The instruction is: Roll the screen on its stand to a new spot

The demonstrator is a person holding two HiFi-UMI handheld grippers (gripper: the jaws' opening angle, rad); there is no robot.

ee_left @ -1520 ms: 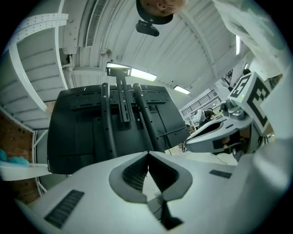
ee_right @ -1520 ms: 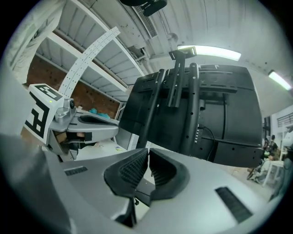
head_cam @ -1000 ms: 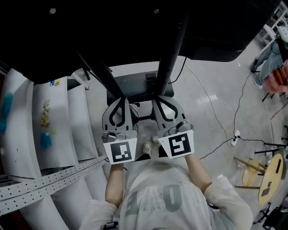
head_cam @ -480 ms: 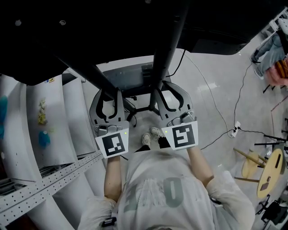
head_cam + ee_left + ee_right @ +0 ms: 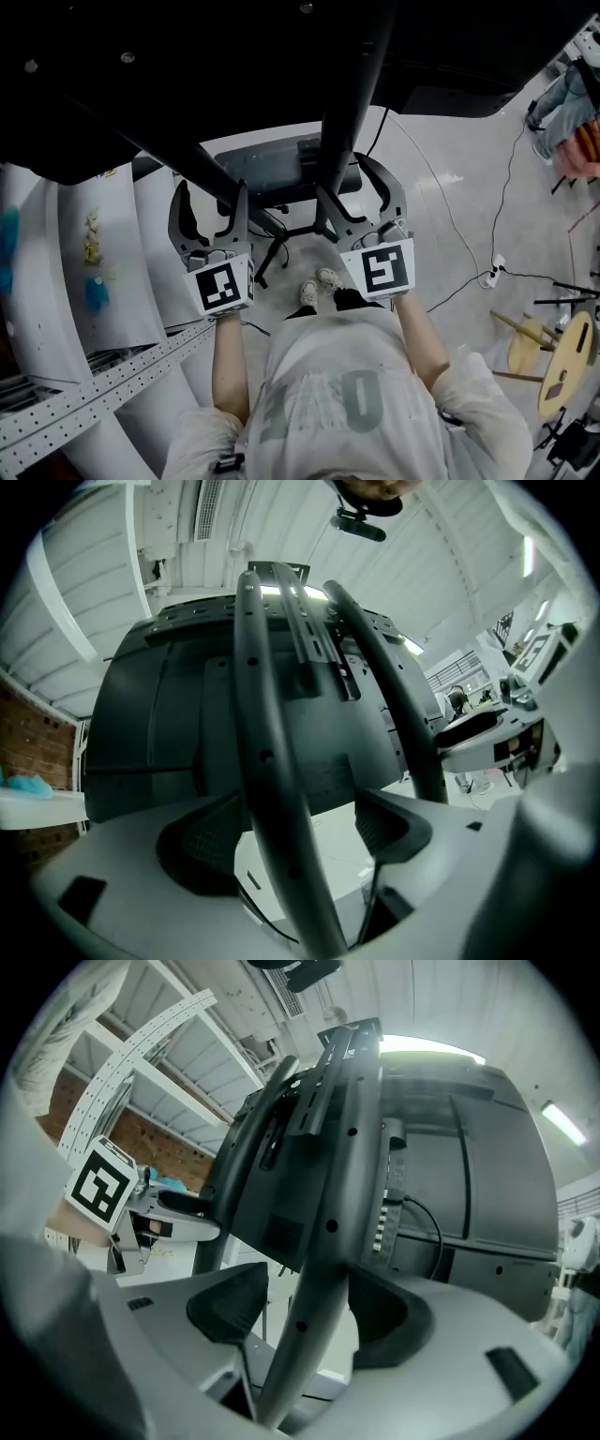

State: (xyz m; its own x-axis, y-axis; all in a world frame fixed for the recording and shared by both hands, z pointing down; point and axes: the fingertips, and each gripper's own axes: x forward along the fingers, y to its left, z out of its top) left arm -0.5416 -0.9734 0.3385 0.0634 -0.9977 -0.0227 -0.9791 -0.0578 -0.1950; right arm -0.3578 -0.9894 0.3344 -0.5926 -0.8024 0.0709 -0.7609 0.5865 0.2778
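Left tool (image 5: 209, 202), right tool (image 5: 349, 187) just opening round stand posts (image 5: 345, 112); posts upright; screen (image 5: 150, 724) back prob. toward person (image 5: 323, 403).

The left gripper (image 5: 210, 199) and right gripper (image 5: 352, 186) have just opened their jaws. Each pair straddles a black stand pole (image 5: 349, 94) under the screen (image 5: 216, 56).

Your screen (image 5: 150, 714) has a matt dark plastic back. The stand's poles (image 5: 267, 761) look like smooth, satin black metal. The floor (image 5: 469, 159) is pale and glossy; the perforated rail (image 5: 103, 373) dull grey metal.
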